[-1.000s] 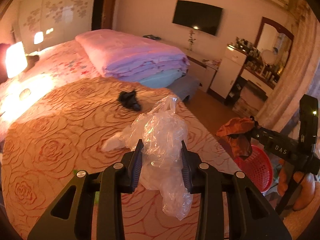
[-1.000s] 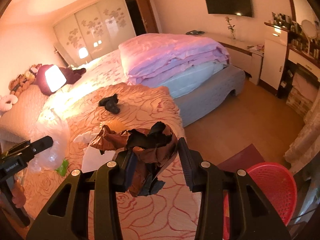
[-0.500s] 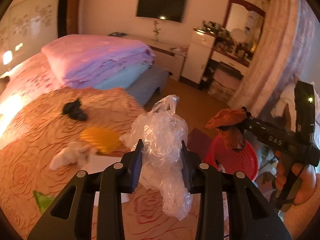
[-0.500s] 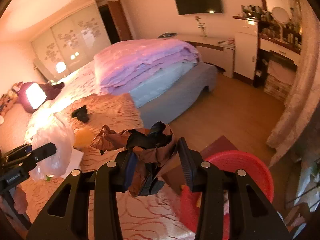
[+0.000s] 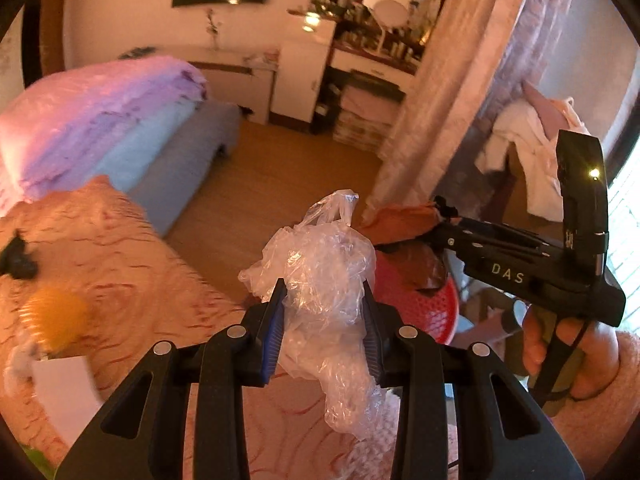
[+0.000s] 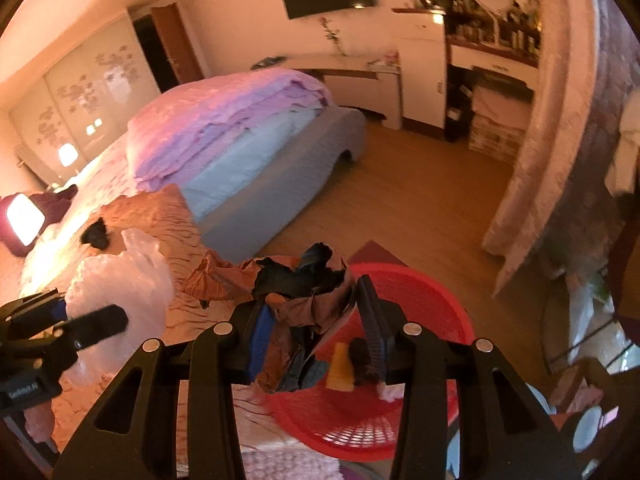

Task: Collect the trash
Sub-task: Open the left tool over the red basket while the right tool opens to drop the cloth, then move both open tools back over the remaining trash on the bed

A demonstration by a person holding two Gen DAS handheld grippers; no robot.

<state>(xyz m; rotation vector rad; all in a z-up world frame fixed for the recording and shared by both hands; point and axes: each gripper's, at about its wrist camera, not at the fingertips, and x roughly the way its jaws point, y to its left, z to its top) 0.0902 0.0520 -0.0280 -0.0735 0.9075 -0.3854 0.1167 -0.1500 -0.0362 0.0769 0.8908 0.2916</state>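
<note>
My left gripper (image 5: 323,316) is shut on a crumpled clear plastic bag (image 5: 324,280), held above the bed's edge; the bag also shows in the right wrist view (image 6: 116,276). My right gripper (image 6: 314,324) is shut on a crumpled brown and black wrapper (image 6: 296,304), held over the red mesh basket (image 6: 424,396) on the floor. In the left wrist view the right gripper (image 5: 436,224) holds the wrapper (image 5: 404,224) above the basket (image 5: 424,304). The basket holds a yellow piece (image 6: 340,372) and other scraps.
On the orange bedspread (image 5: 132,264) lie a black scrap (image 5: 18,264), an orange round piece (image 5: 56,312), a white paper (image 5: 64,392) and a white tissue (image 5: 16,360). Folded purple quilts (image 6: 228,120), a curtain (image 6: 560,160) and the wood floor (image 6: 400,192) surround the basket.
Both grippers have swung right, away from the bed towards the red basket. The right gripper with the wrapper has come over the basket. Both stay shut on their loads.
</note>
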